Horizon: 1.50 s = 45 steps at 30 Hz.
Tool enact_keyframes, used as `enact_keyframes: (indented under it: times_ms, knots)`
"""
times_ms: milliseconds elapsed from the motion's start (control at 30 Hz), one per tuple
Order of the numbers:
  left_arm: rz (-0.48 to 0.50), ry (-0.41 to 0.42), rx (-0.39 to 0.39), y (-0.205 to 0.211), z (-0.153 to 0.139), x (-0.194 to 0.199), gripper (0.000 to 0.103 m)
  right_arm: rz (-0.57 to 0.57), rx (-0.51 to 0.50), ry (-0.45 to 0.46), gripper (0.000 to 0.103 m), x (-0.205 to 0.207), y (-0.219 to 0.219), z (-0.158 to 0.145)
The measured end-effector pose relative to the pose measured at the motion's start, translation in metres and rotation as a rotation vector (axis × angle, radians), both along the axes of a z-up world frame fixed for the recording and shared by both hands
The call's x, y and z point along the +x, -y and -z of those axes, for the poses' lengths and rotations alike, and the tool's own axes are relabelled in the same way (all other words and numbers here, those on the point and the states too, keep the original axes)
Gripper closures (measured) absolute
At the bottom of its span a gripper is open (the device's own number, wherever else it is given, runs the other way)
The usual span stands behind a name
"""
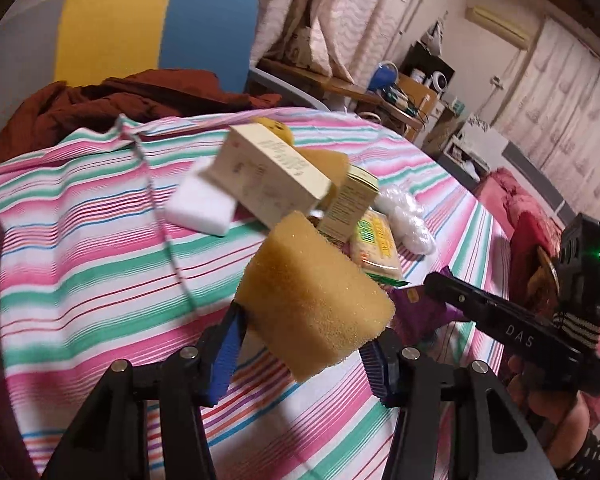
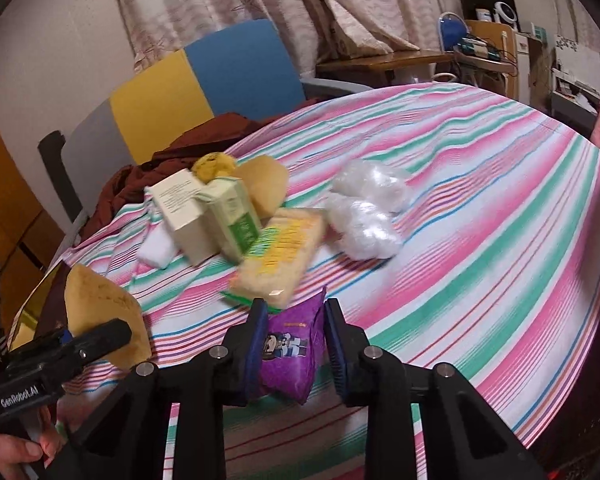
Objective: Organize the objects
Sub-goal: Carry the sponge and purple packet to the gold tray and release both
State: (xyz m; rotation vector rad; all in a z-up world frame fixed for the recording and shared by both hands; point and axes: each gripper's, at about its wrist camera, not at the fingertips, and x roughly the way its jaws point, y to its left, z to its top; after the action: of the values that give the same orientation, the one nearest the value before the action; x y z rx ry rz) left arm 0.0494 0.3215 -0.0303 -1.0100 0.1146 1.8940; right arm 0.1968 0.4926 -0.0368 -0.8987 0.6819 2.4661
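My left gripper (image 1: 304,344) is shut on a tan sponge (image 1: 316,304), held above the striped tablecloth (image 1: 100,264); the blue pads press its two sides. My right gripper (image 2: 296,312) is shut on a purple snack packet (image 2: 288,348) with a cartoon figure on it. From the right wrist view, the left gripper (image 2: 100,336) and its sponge (image 2: 100,308) sit at the lower left. In the left wrist view the right gripper (image 1: 460,300) reaches in from the right with the packet (image 1: 420,312).
A pile lies mid-table: a white box (image 2: 184,216), a green box (image 2: 236,216), a noodle packet (image 2: 280,256), a second tan sponge (image 2: 266,188), a white block (image 2: 156,250) and crumpled clear plastic (image 2: 364,212). Behind stands a blue and yellow chair (image 2: 204,80) with a brown garment (image 1: 112,104).
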Motion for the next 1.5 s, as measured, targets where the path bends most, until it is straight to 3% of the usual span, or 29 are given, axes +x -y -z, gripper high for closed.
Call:
enact_keyframes:
  times_ms: [300, 700, 900, 1167, 1300, 1500]
  knots:
    - [-0.113, 0.038, 0.112, 0.051, -0.019, -0.02, 0.049, -0.092, -0.008, -0.036, 0.076, -0.02, 0.038, -0.017]
    - [-0.269, -0.003, 0.221, 0.132, -0.056, -0.042, 0.049, -0.273, 0.013, -0.119, 0.076, -0.064, 0.101, -0.058]
    - [-0.346, -0.029, 0.222, 0.178, -0.057, -0.041, 0.049, -0.404, 0.011, -0.14, 0.076, -0.095, 0.148, -0.069]
    - [-0.484, 0.0, 0.222, 0.245, -0.042, -0.046, 0.049, -0.565, -0.014, -0.149, 0.076, -0.12, 0.21, -0.073]
    - [-0.553, -0.011, 0.188, 0.271, -0.037, -0.05, 0.049, -0.64, -0.035, -0.152, 0.076, -0.124, 0.236, -0.074]
    - [-0.633, 0.035, 0.113, 0.299, -0.022, -0.065, 0.048, -0.732, -0.051, -0.11, 0.075, -0.13, 0.27, -0.06]
